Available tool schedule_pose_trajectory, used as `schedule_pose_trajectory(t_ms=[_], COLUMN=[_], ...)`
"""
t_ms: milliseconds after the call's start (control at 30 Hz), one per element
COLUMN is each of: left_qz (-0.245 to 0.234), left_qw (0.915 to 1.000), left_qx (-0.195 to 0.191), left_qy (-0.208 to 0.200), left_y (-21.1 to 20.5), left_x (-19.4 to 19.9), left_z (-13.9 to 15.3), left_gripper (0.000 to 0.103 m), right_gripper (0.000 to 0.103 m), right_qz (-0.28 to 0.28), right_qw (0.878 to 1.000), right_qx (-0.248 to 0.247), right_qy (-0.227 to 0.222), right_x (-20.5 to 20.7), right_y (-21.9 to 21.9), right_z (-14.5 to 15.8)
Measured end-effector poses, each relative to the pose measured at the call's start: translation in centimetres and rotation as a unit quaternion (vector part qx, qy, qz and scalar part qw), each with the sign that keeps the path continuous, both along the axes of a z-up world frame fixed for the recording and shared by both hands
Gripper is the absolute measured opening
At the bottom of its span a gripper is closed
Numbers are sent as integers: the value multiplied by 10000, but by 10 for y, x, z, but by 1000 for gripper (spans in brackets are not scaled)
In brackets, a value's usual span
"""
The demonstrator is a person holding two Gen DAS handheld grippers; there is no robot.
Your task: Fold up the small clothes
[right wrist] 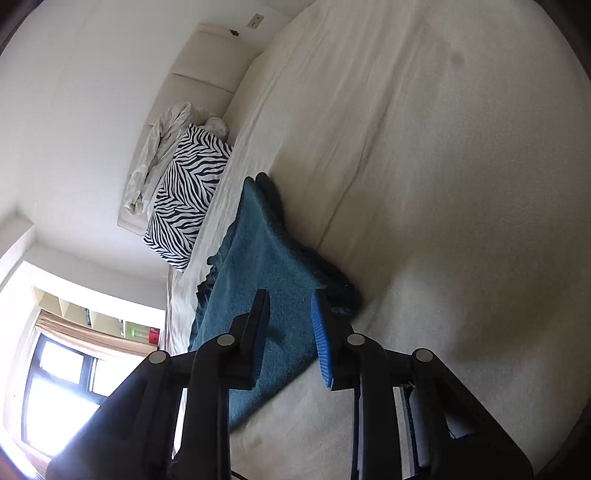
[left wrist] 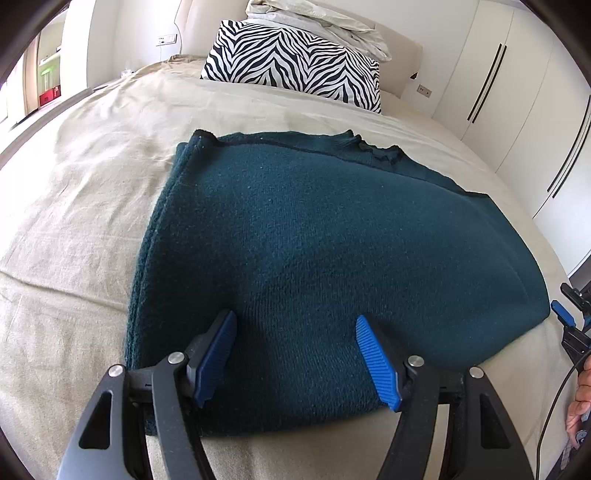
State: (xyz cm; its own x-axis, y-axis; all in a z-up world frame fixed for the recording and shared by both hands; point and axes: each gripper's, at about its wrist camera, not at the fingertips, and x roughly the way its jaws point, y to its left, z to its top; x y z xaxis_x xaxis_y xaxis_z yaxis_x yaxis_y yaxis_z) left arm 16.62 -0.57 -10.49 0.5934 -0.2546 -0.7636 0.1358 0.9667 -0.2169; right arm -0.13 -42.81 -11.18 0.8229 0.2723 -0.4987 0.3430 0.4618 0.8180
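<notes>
The right gripper [right wrist: 291,317], its blue-padded jaws parted and gripping nothing, hangs over the near end of a folded teal garment [right wrist: 258,266] that runs toward eleven o'clock across a cream bed [right wrist: 443,184], a zebra-striped pillow [right wrist: 188,199] beyond it

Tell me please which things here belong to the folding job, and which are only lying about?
For the job:
- green garment, folded on the bed sheet
- left gripper, jaws apart over it
- right gripper, jaws apart

Lying about:
- zebra pillow
- crumpled white bedding
- wardrobe doors
</notes>
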Motion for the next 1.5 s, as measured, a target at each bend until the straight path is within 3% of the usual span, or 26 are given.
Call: schedule_pose_trajectory(t_ms=[67,200,333,400,500,733,900,1033,1200,1500], left_qz=[-4,-5,-9,-18,-31,-64,-62,-59,-55,-52], left_qw=[10000,10000,10000,10000,10000,9998,9997,9996,9994,9992], left_qx=[17,0,3,0,11,166,245,281,342,379], left_qy=[-9,-7,-19,-21,-29,-39,-41,-42,-44,-64], left_y=[-1,-2,-1,-2,-2,-10,-12,-14,-16,-17], left_x=[0,0,0,1,1,3,5,6,6,6], left_z=[0,0,0,0,-1,-2,-4,-4,-5,-6], left_gripper=[70,70,70,70,71,74,74,74,74,74], right_gripper=[58,59,59,57,50,52,57,57,57,57], right_qz=[362,1353,1775,1670,1335,191,-398,-379,-265,9], right_qw=[9991,9899,9840,9855,9885,9981,9973,9969,9973,9958], right_qx=[-103,-188,-87,121,700,567,624,687,689,916], right_qy=[-185,-390,-77,278,-119,-126,-2,-58,-22,-18], right_x=[8,60,94,93,74,13,-49,-75,-77,-40], right_y=[25,102,136,128,100,28,-8,-14,-9,35], right_z=[17,30,2,-26,-43,-33,-25,-25,-26,-37])
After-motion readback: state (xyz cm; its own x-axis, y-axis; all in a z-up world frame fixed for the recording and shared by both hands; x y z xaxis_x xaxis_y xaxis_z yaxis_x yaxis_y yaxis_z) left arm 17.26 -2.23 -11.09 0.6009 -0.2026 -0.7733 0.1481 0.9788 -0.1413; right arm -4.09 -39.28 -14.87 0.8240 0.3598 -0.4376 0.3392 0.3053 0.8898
